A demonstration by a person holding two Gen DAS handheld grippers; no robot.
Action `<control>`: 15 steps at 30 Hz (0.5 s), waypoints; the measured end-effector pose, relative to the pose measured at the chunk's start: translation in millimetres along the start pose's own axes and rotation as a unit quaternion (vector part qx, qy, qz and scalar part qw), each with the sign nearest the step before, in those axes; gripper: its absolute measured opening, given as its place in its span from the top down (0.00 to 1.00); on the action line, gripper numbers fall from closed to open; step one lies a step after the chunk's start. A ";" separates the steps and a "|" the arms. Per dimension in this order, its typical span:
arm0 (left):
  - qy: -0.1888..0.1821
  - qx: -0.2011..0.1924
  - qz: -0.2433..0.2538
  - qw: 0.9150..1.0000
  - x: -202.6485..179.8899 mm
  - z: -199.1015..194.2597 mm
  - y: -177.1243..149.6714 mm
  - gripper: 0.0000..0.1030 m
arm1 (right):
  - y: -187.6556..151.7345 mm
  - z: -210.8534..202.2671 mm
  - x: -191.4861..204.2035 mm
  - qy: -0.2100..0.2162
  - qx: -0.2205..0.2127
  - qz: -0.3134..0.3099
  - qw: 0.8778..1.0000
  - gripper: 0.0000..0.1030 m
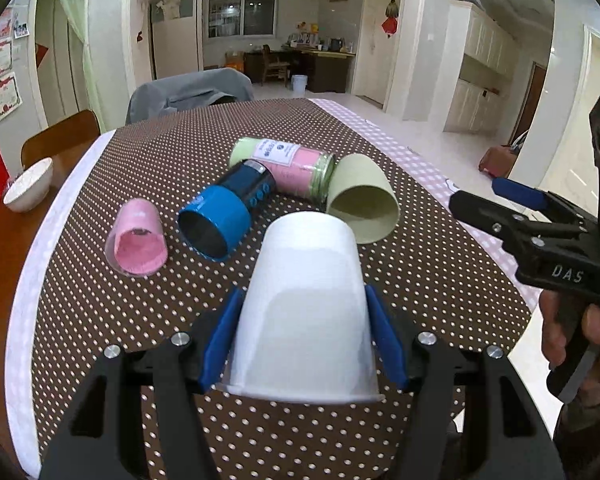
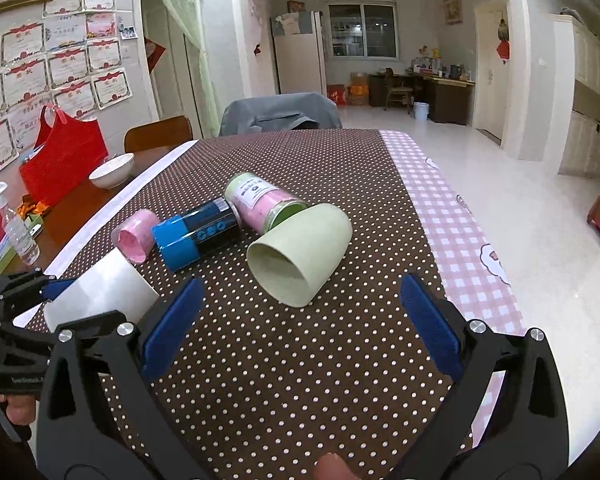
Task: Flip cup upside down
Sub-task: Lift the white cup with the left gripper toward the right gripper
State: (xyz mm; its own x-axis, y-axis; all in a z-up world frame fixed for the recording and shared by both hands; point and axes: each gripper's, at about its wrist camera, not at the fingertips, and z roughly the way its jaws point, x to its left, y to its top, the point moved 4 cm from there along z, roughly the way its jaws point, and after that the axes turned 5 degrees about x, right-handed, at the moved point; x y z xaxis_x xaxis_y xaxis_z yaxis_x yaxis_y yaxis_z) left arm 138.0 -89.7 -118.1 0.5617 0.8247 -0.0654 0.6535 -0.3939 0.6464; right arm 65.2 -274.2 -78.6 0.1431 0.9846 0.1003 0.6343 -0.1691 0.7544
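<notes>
A brown polka-dot cloth covers the surface (image 2: 300, 360), edged in pink gingham, in a tiled dining room with certificates (image 2: 40, 64) papering one wall. The left gripper (image 1: 302, 340) clamps the white cup (image 1: 306, 312), rim nearest the camera. The right gripper (image 2: 300, 328) hangs wide open before a toppled green cup (image 2: 300, 256).

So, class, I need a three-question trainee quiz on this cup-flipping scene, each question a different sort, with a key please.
1. True or false: the left gripper is clamped on the white cup.
2. Which lies on its side with its mouth toward the right gripper? A: green cup B: white bowl
3. Fill in: the right gripper's jaws are ____.

Key: 1 true; 2 A; 3 open.
</notes>
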 end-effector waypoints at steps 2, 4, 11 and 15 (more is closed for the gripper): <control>-0.007 0.003 -0.003 1.000 -2.4 2.7 -5.7 0.40 | -2.5 -0.4 0.7 0.000 0.002 0.000 1.000 0.06; -0.015 0.009 -0.005 1.000 -6.6 8.4 -12.5 0.40 | -4.5 -1.0 0.6 -0.001 0.004 -0.001 1.000 0.06; -0.005 0.033 -0.005 0.999 -12.6 39.0 -30.2 0.39 | -6.2 -1.4 -1.3 -0.003 0.007 0.001 1.000 0.06; 0.037 0.045 0.002 0.998 -9.0 47.7 -31.4 0.34 | -6.9 -1.1 -1.1 -0.003 0.009 0.000 1.000 0.06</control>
State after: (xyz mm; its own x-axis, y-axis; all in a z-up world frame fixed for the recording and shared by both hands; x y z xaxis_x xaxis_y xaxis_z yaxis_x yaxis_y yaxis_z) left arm 136.7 -104.1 -174.1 0.5273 0.8496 -0.0052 0.6962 -0.4286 0.5759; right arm 59.8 -274.0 -83.3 0.1480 0.9842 0.0968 0.6472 -0.1704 0.7431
